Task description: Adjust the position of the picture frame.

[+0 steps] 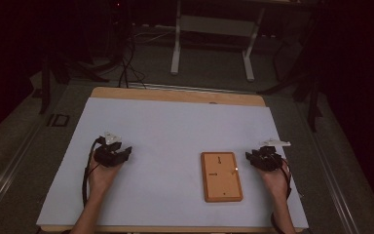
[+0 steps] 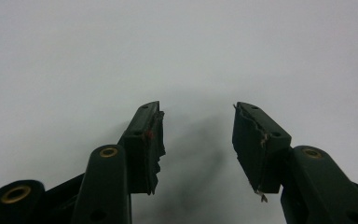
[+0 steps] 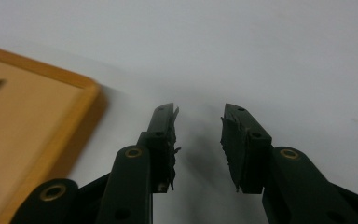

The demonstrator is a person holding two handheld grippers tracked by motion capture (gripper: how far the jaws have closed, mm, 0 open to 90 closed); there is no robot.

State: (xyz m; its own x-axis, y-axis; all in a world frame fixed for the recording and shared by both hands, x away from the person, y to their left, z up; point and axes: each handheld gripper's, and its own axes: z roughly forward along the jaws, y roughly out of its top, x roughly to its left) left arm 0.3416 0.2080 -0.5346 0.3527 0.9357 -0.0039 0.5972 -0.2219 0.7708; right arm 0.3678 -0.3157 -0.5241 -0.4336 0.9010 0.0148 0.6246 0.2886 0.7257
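A tabletop covered by a pale sheet is seen from the high view, with a strip of bare wood left showing along its far edge. A rectangular wooden board with a raised orange rim is laid flat on the sheet, right of centre and nearer the near edge than the far one; a few small dark marks can be made out on its face, too small to be identified.

The left gripper is held low over the left part of the tabletop, well apart from the board. In the left gripper view its jaws are spread wide, nothing is held between them, and only the pale sheet is seen beyond the gripper.

The right gripper is held just beside the board's right edge, near its far right corner. In the right gripper view the gripper is open, nothing is gripped, and the wooden board is seen at the left, apart from the jaws.
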